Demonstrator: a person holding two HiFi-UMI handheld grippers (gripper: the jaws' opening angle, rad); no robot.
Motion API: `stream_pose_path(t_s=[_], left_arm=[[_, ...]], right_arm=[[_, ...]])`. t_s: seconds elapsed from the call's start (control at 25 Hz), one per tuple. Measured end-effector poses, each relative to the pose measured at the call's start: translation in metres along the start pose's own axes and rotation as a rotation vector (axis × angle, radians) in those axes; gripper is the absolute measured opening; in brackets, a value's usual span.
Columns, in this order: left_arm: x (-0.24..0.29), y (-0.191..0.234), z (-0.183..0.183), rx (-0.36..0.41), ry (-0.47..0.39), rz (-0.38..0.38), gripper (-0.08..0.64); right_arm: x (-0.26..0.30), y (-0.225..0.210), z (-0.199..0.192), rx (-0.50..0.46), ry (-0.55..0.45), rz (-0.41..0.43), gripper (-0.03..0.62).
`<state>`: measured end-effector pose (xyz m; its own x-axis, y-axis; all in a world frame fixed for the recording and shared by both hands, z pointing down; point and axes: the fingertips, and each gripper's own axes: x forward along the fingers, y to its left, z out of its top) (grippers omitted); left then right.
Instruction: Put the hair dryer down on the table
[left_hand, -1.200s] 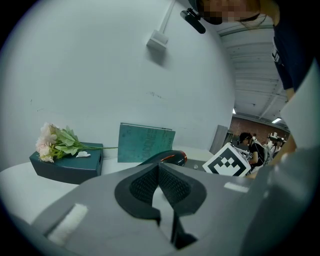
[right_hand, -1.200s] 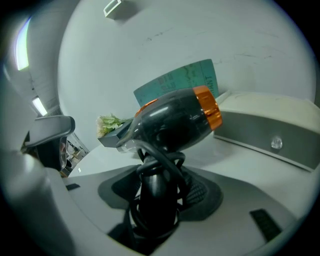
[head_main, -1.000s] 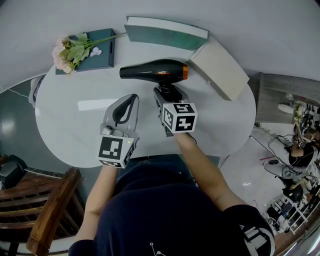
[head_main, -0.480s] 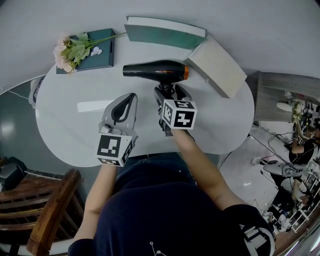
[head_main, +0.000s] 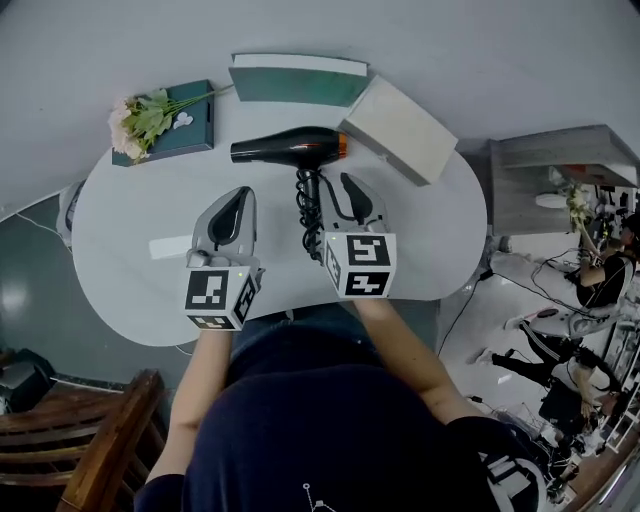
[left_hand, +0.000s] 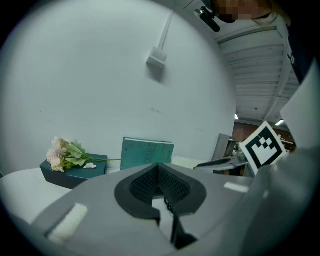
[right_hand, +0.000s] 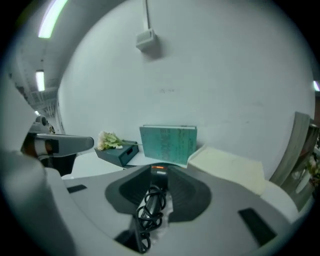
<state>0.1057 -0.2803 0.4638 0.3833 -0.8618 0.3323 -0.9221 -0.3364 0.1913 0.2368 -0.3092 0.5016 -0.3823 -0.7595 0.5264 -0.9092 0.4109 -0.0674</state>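
The black hair dryer (head_main: 290, 148) with an orange ring lies on its side on the white round table (head_main: 120, 230), nozzle to the left. Its handle and coiled cord (head_main: 305, 200) point toward me. My right gripper (head_main: 330, 190) hovers just over the handle end. Its jaws are closing, and the cord (right_hand: 149, 210) and dryer (right_hand: 159, 171) show in the gap without the pads pressing on them. The right gripper (right_hand: 161, 175) looks along the handle. My left gripper (head_main: 235, 192) sits to the left of the dryer, shut and empty; in its own view the left gripper (left_hand: 159, 167) shows its tips meeting.
A teal box with pink flowers (head_main: 165, 118) stands at the back left. A teal book (head_main: 295, 80) leans on the wall, and a cream book (head_main: 395, 128) lies at the back right. A white label (head_main: 168, 246) lies left of the left gripper. A wooden chair (head_main: 100, 430) is at the lower left.
The right gripper has let go of the dryer's handle and drawn back toward me. The handle and cord now lie bare on the table. The left gripper has barely moved.
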Motion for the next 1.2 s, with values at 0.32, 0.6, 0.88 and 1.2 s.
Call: stream_pose_path(t_s=[0.32, 0.6, 0.88, 1.2], left_arm=[[-0.030, -0.024, 0.075, 0.116, -0.137, 0.021, 0.011], [-0.080, -0.055, 0.170, 0.237, -0.319, 0.032, 0.011], [-0.120, -0.064, 0.234, 0.262, -0.414, 0.086, 0.011], [-0.125, -0.060, 0.240, 0.273, -0.408, 0.104, 0.011]], right_arm=[[-0.081, -0.006, 0.101, -0.097, -0.320, -0.049, 0.012], [-0.165, -0.007, 0.185, -0.128, -0.560, -0.066, 0.011], [-0.215, 0.003, 0.230, -0.200, -0.686, -0.076, 0.011], [-0.218, 0.009, 0.238, -0.212, -0.694, -0.056, 0.011]])
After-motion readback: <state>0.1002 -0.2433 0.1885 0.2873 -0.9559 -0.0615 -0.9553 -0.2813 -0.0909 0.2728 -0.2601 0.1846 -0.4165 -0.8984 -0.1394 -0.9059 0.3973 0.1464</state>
